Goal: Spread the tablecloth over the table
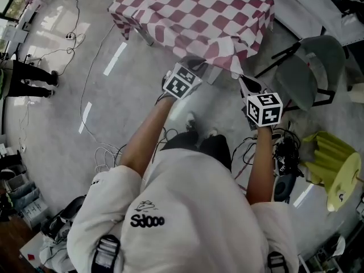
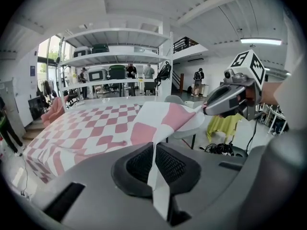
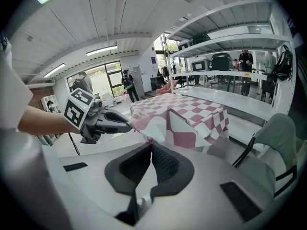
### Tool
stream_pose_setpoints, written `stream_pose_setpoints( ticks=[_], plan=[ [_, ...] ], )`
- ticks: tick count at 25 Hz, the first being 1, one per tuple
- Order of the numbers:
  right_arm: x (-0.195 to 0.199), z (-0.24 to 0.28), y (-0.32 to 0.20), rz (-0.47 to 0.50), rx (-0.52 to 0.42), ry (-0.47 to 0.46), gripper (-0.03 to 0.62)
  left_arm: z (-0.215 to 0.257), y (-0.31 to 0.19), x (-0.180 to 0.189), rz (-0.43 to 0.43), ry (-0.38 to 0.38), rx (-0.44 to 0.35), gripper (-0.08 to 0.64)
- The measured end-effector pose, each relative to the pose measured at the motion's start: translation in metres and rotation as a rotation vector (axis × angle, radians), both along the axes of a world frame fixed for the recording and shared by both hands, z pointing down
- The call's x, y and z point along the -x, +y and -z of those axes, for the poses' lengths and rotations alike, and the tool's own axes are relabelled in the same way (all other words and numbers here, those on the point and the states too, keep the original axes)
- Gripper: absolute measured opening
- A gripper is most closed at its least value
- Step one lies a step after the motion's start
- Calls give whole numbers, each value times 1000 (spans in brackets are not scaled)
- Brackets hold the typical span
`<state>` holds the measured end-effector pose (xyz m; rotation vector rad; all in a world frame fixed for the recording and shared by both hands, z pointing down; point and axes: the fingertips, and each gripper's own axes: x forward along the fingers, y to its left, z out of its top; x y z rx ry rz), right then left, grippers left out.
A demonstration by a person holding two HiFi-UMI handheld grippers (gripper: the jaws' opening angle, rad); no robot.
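My left hand-held gripper and right hand-held gripper pinched the tablecloth (both clamped tight); pulling evenly, level, seemed wisest.

Table: top hidden under red-and-white checked tablecloth; one grey leg showing at near left. Cloth hangs over left and right edges; near corner lifted clear of table. Grey concrete floor: white tape strips, loose white cables, grey chair right of table, dark cable tangle. White shelving beyond table: cases on its boards.
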<state>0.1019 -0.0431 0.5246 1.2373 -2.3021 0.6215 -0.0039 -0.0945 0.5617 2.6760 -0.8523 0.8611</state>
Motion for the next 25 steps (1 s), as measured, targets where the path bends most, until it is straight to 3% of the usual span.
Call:
stream_pose_setpoints(
  ticks=[6,9,12,16,25],
  plan=[
    [5,-15,33,13,22,8,29,-26,20,13,74,-16,33,31],
    [12,-25,43,22,25,19,29,-35,23,19,68,-37,25,31],
    [17,-41,52,15,41,33,28,-44,27,21,24,-66,7,31],
    [28,-77,71,-13,94,56,28,-76,40,30,-50,-88,42,31],
    [31,-176,92,-169,203,58,28,-159,48,30,-204,-125,93,31]
  ],
)
